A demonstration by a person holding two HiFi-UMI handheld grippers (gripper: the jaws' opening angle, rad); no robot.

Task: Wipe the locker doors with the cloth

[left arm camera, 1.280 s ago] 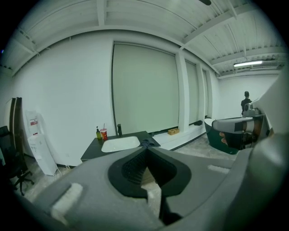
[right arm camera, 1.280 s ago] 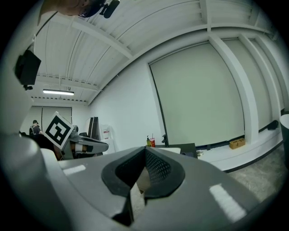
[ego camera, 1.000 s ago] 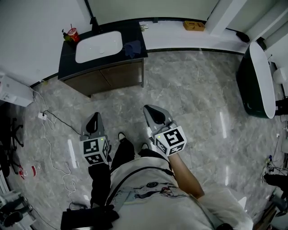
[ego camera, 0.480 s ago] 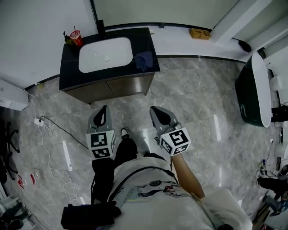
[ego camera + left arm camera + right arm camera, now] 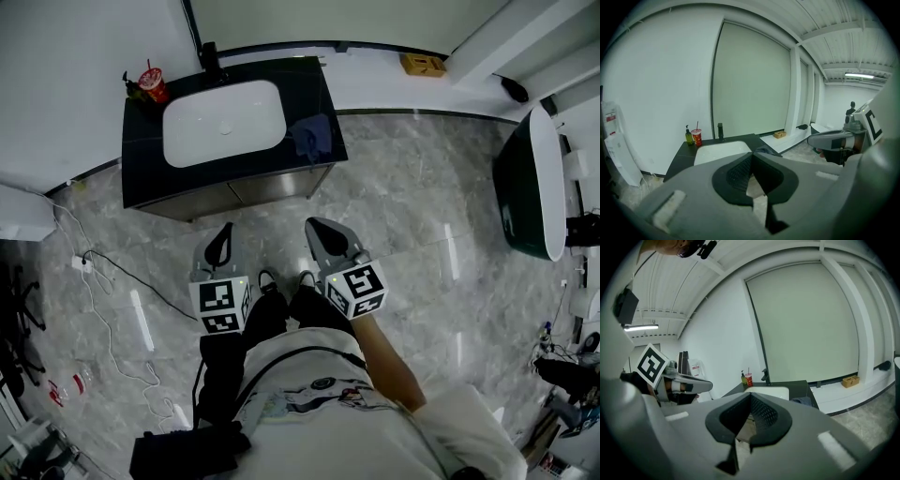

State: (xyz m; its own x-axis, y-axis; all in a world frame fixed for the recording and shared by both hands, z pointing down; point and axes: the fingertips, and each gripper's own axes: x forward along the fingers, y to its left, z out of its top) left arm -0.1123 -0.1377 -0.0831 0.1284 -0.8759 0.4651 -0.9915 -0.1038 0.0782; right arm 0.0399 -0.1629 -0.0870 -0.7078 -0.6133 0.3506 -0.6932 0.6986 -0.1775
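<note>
A blue cloth (image 5: 312,136) lies crumpled on the right end of a dark vanity counter (image 5: 141,173), beside a white basin (image 5: 223,122). Below the counter are the brown cabinet doors (image 5: 272,187). My left gripper (image 5: 223,234) and right gripper (image 5: 317,230) hang side by side over the floor just in front of those doors, both shut with nothing in them. The cloth (image 5: 764,149) peeks over the jaws in the left gripper view. In the right gripper view the cloth (image 5: 802,401) sits to the right of the jaws.
A red cup (image 5: 154,86) and a black faucet (image 5: 208,54) stand at the counter's back. A black and white tub (image 5: 530,183) is at the right. White cables (image 5: 103,272) trail over the marble floor on the left. A small wooden box (image 5: 424,64) rests on the far ledge.
The person has stepped closer to the vanity, so the cabinet now sits nearer both grippers. The two grippers stay shut and side by side.
</note>
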